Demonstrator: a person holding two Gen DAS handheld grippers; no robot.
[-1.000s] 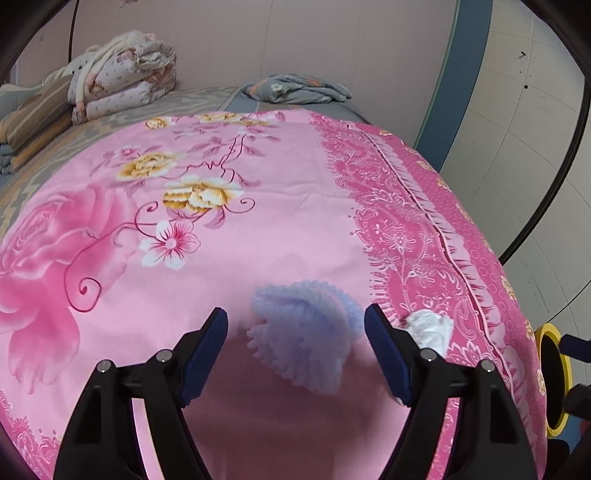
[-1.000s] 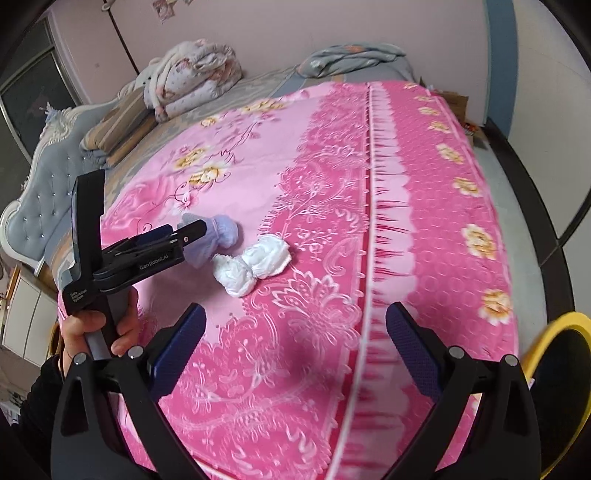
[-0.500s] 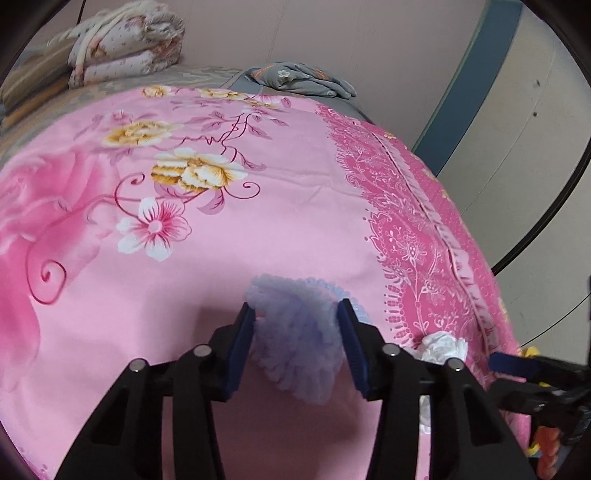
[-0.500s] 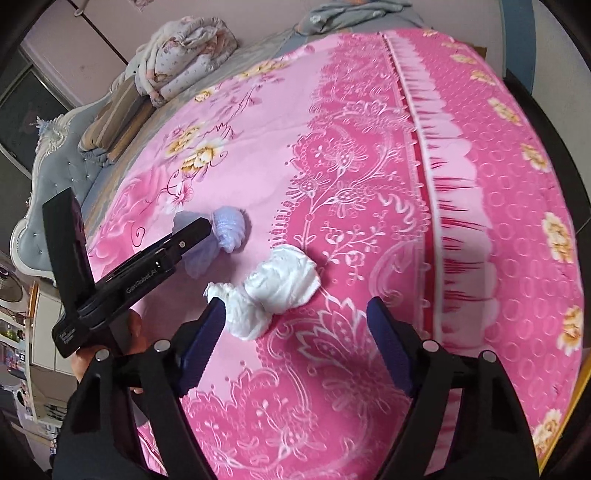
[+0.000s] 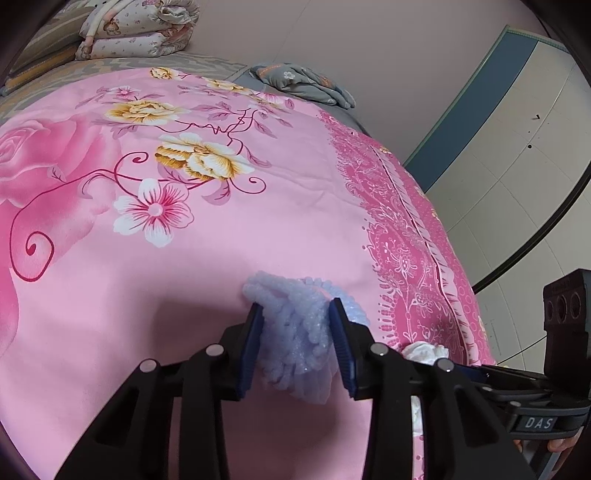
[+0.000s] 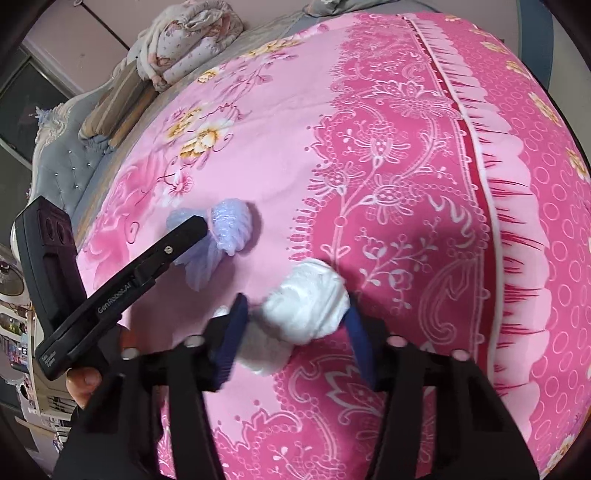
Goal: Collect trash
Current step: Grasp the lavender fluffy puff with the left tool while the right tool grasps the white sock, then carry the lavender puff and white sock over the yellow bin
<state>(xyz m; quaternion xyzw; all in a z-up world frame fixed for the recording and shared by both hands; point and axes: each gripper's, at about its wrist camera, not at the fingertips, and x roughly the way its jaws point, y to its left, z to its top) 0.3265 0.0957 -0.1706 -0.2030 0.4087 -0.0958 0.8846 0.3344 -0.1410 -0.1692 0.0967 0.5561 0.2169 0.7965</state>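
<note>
A pale lilac foam-net wrapper [image 5: 295, 332] lies on the pink floral bedspread [image 5: 184, 258]. My left gripper [image 5: 295, 314] is shut on it, both blue pads pressing its sides; it also shows in the right wrist view [image 6: 229, 229]. A crumpled white tissue wad [image 6: 306, 306] lies just right of it on the bed. My right gripper [image 6: 295, 306] straddles the wad, its pads at each side, touching or nearly so. A bit of the wad shows in the left wrist view [image 5: 424, 350].
Folded quilts [image 5: 140, 26] and a grey cloth [image 5: 303, 81] lie at the far end of the bed. A grey headboard [image 6: 55, 155] stands at the left. The bed edge [image 5: 461, 277] drops to a tiled floor on the right.
My left gripper closed on the lilac wrapper. My right gripper came down and forward over the white wad and narrowed around it.
</note>
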